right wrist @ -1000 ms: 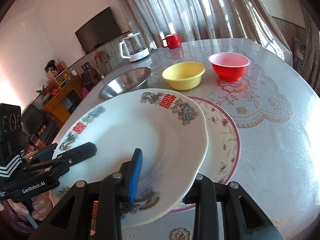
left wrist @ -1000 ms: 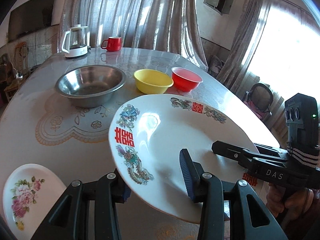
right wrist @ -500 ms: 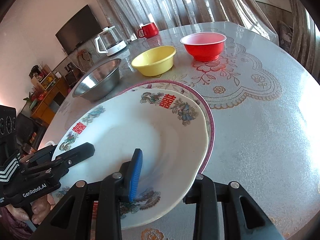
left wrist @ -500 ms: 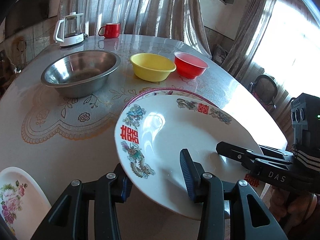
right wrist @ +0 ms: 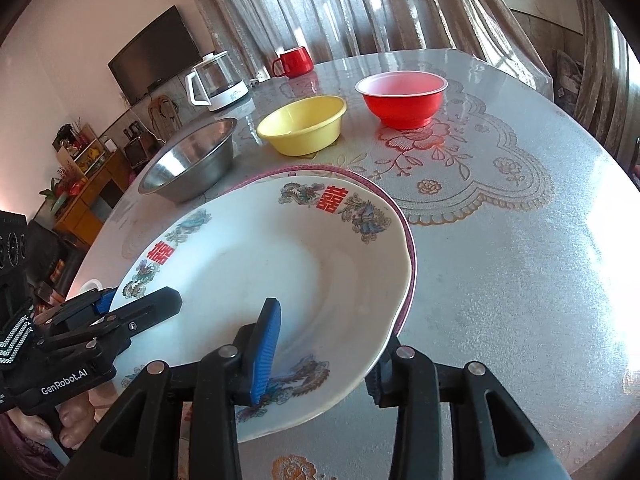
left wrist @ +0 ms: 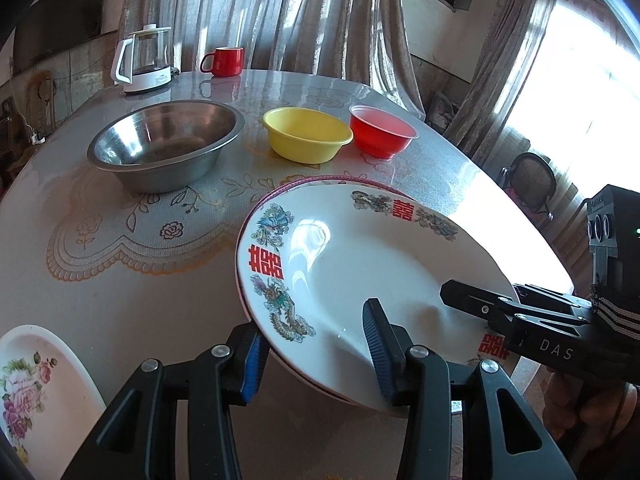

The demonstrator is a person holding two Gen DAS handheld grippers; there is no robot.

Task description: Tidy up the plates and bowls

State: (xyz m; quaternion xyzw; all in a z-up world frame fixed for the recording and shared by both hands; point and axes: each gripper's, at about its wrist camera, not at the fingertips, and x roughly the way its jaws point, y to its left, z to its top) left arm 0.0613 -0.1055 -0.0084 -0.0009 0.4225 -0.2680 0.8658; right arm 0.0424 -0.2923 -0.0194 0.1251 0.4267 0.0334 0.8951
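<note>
Plate [left wrist: 360, 264] lies on pink-rimmed plate [left wrist: 277, 193]
Left tongs [left wrist: 312, 336] and right tongs [right wrist: 324, 344] released astride its rim, right's jaws just opening

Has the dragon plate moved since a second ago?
Yes. The dragon plate has come down onto the pink-rimmed plate, toward the yellow bowl; earlier it overlapped only part of it.

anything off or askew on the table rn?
Nothing spilled or broken. The dragon plate sits stacked on the pink-rimmed plate, slightly off-centre. Both the left gripper and right gripper have just been opening, rim between the jaws. The small floral plate lies apart at the table edge.
</note>
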